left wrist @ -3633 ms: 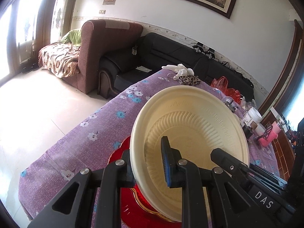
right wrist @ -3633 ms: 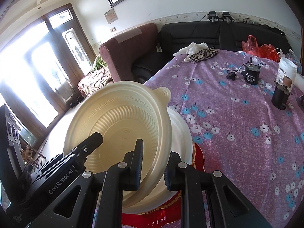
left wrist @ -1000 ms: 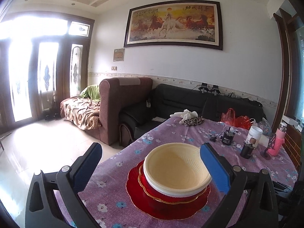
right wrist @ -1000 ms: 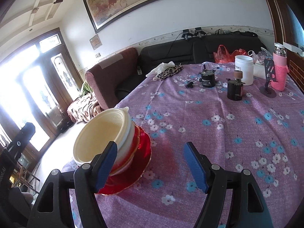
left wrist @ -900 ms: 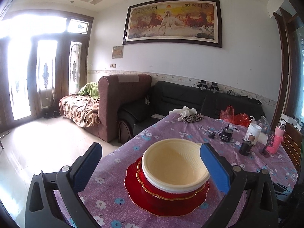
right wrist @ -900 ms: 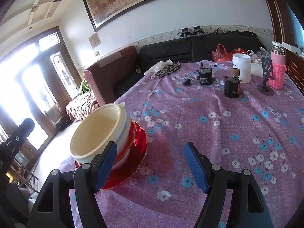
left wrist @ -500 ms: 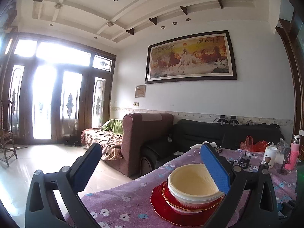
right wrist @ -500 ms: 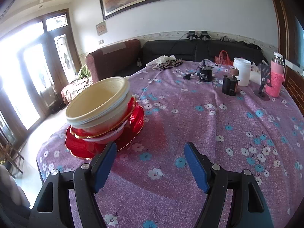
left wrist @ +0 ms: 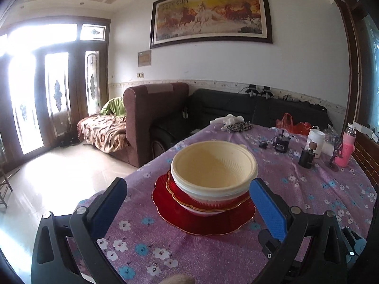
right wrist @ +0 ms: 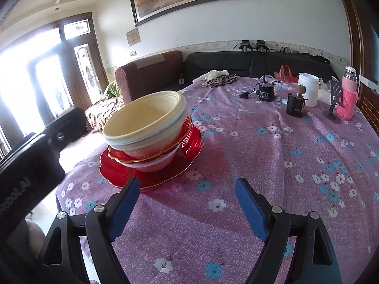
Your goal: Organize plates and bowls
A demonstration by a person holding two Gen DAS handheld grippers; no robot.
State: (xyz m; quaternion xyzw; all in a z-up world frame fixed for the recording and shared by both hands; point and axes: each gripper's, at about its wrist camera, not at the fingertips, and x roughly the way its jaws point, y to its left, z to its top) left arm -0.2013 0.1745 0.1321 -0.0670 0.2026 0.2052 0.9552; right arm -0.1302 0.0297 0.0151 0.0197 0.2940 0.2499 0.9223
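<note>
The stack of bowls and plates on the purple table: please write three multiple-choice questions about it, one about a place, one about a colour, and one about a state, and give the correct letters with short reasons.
1. Where does the stack stand?
A. Near the table edge closest to the brown armchair
B. Beside the pink bottle
C. On the black sofa

2. What colour is the widest plate at the bottom?
A. Blue
B. Red
C. Green

3. How is the top bowl?
A. Upside down
B. Held in a hand-held gripper
C. Upright and empty

Answers:
1. A: the stack sits at the table edge toward the brown armchair, far from the pink bottle.
2. B: the bottom plate is red with a gold rim.
3. C: the top bowl opens upward with nothing inside, and no gripper touches it.
</note>
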